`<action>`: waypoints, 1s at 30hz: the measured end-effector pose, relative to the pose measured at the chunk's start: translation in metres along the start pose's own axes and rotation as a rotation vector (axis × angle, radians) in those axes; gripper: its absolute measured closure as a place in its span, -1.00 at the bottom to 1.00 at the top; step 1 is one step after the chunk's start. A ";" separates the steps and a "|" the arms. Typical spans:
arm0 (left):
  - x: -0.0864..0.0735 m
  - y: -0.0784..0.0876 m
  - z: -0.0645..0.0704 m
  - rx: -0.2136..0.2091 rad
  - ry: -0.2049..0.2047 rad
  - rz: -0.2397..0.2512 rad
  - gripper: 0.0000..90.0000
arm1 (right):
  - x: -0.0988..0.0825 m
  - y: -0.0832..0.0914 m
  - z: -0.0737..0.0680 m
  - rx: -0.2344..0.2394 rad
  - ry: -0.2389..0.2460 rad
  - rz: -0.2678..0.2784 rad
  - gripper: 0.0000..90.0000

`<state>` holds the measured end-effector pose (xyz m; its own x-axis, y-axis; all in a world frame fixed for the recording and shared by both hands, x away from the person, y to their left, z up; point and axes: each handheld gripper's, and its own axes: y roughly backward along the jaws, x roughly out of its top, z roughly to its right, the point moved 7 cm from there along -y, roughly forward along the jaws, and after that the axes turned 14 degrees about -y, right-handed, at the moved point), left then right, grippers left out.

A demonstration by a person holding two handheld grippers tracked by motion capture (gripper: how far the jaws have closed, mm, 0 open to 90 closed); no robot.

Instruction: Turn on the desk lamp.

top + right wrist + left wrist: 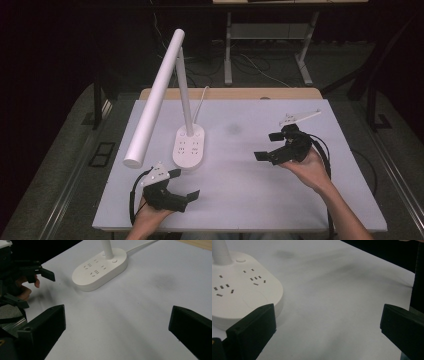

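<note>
The white lamp (165,95) is standing on the desk (240,190) at about ten o'clock from centre, its socket base (189,146) lying flat. The left tool (181,186) is hovering just beside the base at seven o'clock, jaws spread wide, gripping nothing. The right tool (267,146) is hovering at three o'clock, well apart from it, jaws likewise wide and empty.

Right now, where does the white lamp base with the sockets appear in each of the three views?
High view: the lamp base sits left of centre on the table, below the tilted lamp head.
Left gripper view: the base is at upper left, beside the left black jaw.
Right gripper view: the base lies at top centre, far from both jaws.
Shared landmark: the round button beside the lamp's stem.
</note>
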<state>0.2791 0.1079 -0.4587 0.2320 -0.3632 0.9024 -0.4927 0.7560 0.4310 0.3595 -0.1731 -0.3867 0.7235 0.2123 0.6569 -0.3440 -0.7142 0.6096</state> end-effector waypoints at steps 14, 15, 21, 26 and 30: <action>0.001 0.000 0.000 0.001 -0.002 0.004 -1.00 | 0.020 -0.016 -0.001 -0.001 0.009 -0.033 -0.98; 0.001 0.000 0.000 0.001 -0.002 0.003 -1.00 | 0.023 -0.020 -0.001 -0.004 0.015 -0.040 -0.98; 0.000 0.000 0.001 -0.008 -0.002 0.000 -1.00 | 0.033 -0.029 -0.004 0.000 0.024 -0.049 -0.98; 0.000 0.000 0.001 -0.008 -0.001 -0.001 -1.00 | 0.041 -0.037 -0.008 0.008 0.027 -0.053 -0.98; 0.000 0.000 0.000 -0.006 0.001 0.000 -1.00 | 0.045 -0.042 -0.012 0.014 0.038 -0.059 -0.98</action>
<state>0.2790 0.1082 -0.4590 0.2325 -0.3628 0.9024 -0.4874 0.7594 0.4310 0.3997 -0.1254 -0.3776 0.7189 0.2790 0.6367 -0.2927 -0.7092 0.6414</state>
